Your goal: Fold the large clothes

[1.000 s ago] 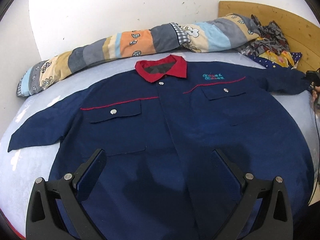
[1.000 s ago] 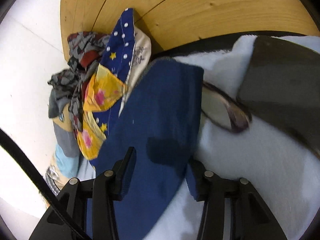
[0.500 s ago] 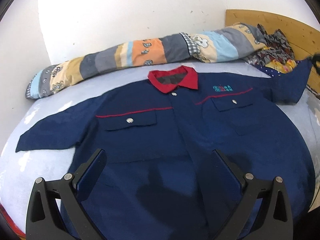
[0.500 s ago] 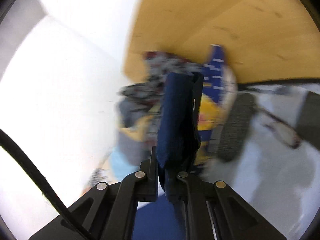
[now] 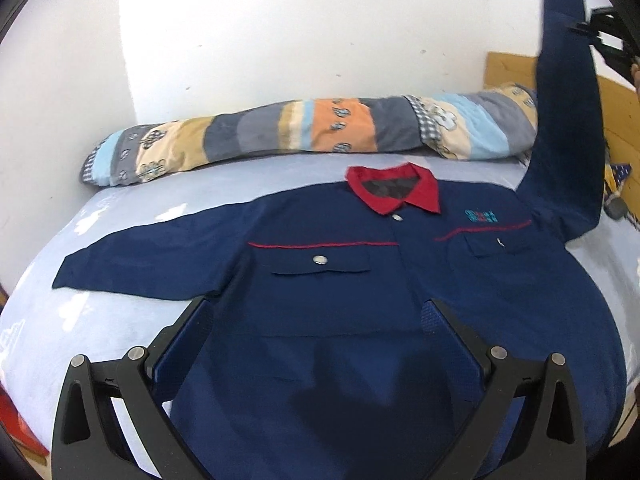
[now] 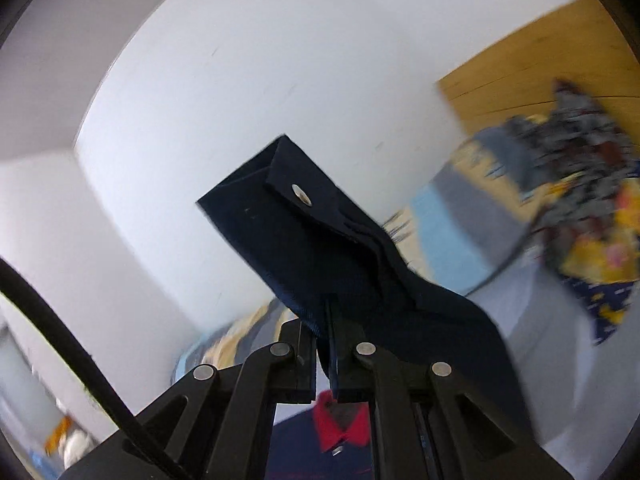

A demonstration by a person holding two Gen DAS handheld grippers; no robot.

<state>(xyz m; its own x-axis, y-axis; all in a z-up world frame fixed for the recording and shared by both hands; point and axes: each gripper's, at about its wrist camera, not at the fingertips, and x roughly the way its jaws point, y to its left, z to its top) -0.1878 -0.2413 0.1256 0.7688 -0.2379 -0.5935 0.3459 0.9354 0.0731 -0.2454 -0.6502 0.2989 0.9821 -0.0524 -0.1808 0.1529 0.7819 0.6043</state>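
A navy work shirt (image 5: 340,312) with a red collar (image 5: 394,190) lies face up on the pale blue bed (image 5: 80,320). Its left sleeve (image 5: 132,264) is spread flat. My left gripper (image 5: 316,320) is open and empty, hovering over the shirt's lower front. My right gripper (image 6: 328,336) is shut on the cuff of the right sleeve (image 6: 304,236) and holds it high in the air. In the left wrist view that sleeve (image 5: 568,120) stands upright at the far right, with the right gripper (image 5: 600,32) at its top.
A rolled patchwork quilt (image 5: 320,132) lies along the wall behind the shirt. A wooden headboard (image 5: 616,112) and a heap of colourful clothes (image 6: 580,200) are at the right. White walls close the back and left.
My right gripper shut on the right sleeve's cuff and lifted it from the bed high into the air. My left gripper shifted a little left over the shirt, still open.
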